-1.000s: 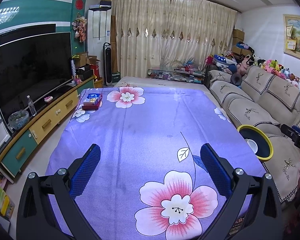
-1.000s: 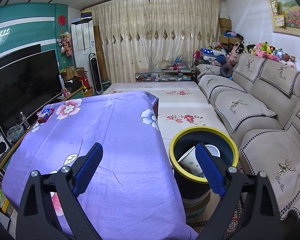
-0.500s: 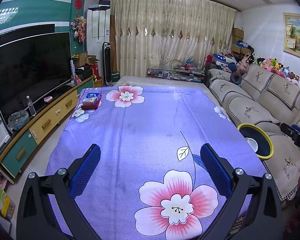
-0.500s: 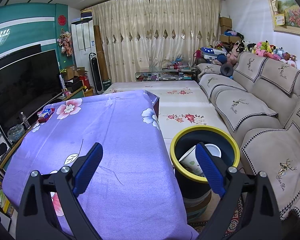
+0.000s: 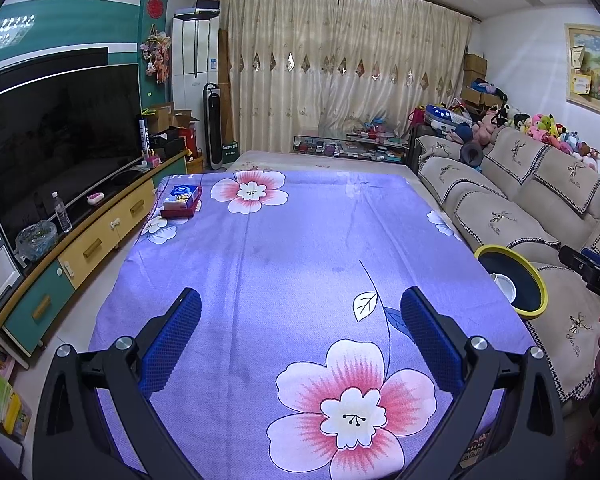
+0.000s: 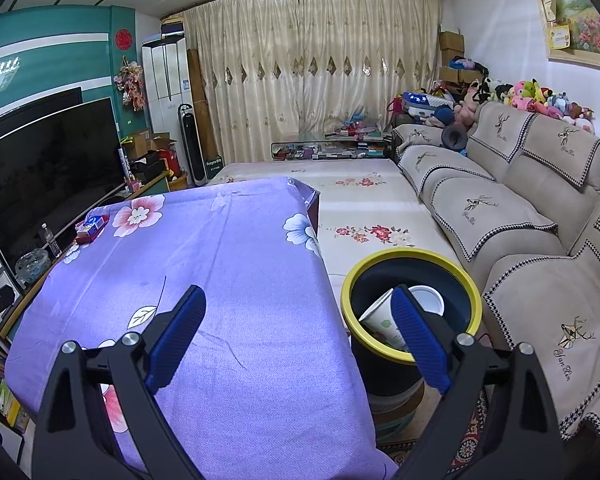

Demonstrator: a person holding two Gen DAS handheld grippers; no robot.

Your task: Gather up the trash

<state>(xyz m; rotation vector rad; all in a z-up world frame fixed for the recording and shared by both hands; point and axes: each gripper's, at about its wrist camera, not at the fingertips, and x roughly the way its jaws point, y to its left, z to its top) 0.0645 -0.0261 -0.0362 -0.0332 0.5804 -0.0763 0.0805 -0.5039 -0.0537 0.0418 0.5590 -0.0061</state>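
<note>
A dark bin with a yellow rim [image 6: 414, 258] stands on the floor between the table and the sofa; it also shows in the left wrist view [image 5: 538, 280]. Two white paper cups [image 6: 380, 320] lie inside it. My right gripper [image 6: 298, 300] is open and empty, above the table's right edge, its right finger over the bin. My left gripper [image 5: 300, 300] is open and empty over the purple flowered tablecloth [image 5: 300, 240]. The right gripper's body [image 5: 592, 272] shows at the right edge of the left wrist view.
A blue packet on a red box [image 5: 182, 200] sits at the table's far left corner. A TV and cabinet [image 5: 60, 152] line the left wall. A beige sofa [image 6: 520, 220] runs along the right. A low floral platform [image 6: 360, 208] lies beyond the bin.
Both grippers stay open and empty. The right wrist view has shifted slightly; the cups lie in the bin as before. The left view has hardly moved.
</note>
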